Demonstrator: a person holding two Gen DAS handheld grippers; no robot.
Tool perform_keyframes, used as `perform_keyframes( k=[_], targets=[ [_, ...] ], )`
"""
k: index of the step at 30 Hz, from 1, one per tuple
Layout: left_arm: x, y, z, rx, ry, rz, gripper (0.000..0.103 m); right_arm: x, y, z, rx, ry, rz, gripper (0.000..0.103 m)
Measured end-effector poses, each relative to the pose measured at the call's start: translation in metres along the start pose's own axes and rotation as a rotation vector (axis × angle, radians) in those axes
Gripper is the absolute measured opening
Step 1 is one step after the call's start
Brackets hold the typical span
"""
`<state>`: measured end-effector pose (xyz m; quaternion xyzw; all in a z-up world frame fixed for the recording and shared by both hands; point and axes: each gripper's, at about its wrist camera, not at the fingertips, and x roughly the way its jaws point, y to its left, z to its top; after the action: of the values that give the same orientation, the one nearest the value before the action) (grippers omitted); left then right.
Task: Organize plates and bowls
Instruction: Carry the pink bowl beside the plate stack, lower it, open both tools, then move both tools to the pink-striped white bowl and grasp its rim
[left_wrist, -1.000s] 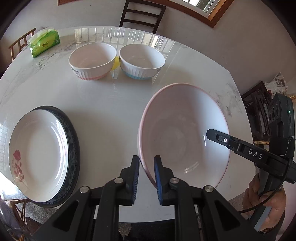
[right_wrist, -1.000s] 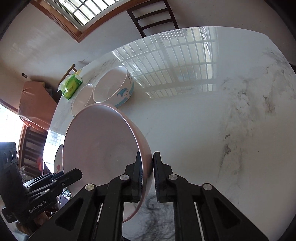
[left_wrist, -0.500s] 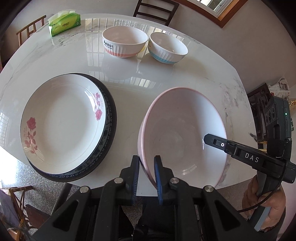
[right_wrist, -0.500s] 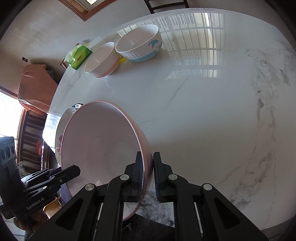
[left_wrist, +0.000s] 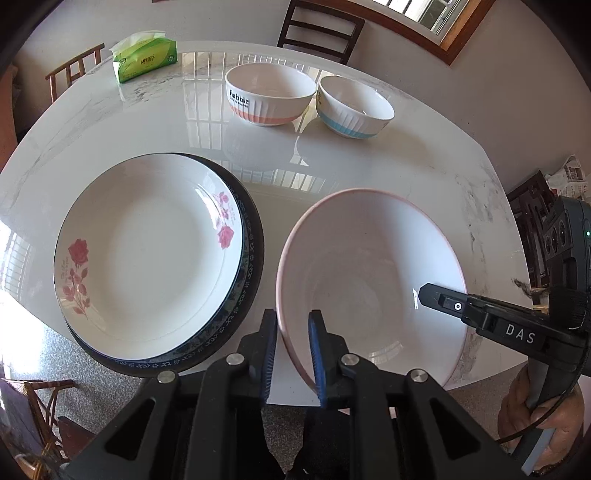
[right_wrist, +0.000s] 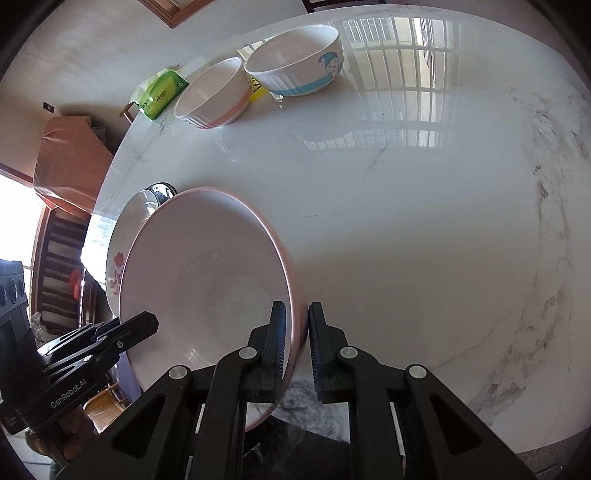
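At the left we note the rose plate (left_wrist: 147, 251) nested on a dark-rimmed plate (left_wrist: 251, 258) at the near bench (left_wrist: 424, 162) edge. Right of it, the left hand-held gripper (left_wrist: 292, 345) and right hand-held gripper (right_wrist: 295, 334) each pinch opposite rims of the pink bowl (left_wrist: 369, 284), held aloft. Two bowls (left_wrist: 269, 94) sit far. Risk, in our judgement: uneven pull could slip the rim and drop it onto the stack.

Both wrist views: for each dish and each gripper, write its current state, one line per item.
Pink-rimmed plate: gripped on two sides, tilted.
Left gripper: shut on the plate rim.
Right gripper: shut on the opposite rim.
Rose plate: stacked on the dark-rimmed plate.
Pink-banded bowl: upright, empty.
Blue-banded bowl: upright, empty.
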<state>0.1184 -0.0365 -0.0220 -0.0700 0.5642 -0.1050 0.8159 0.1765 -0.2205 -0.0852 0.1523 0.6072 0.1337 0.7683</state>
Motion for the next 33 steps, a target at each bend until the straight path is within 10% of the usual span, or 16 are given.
perform_keyframes(
  k=[18, 33],
  targets=[
    [-0.055, 0.038, 0.042, -0.019, -0.167, -0.037, 0.029, -0.066, -0.006, 0.002, -0.102, -0.142, 0.085, 0.022],
    [-0.004, 0.079, 0.173, -0.116, -0.151, -0.065, 0.030, -0.035, 0.047, 0.125, -0.032, -0.042, 0.253, 0.027]
  ],
)
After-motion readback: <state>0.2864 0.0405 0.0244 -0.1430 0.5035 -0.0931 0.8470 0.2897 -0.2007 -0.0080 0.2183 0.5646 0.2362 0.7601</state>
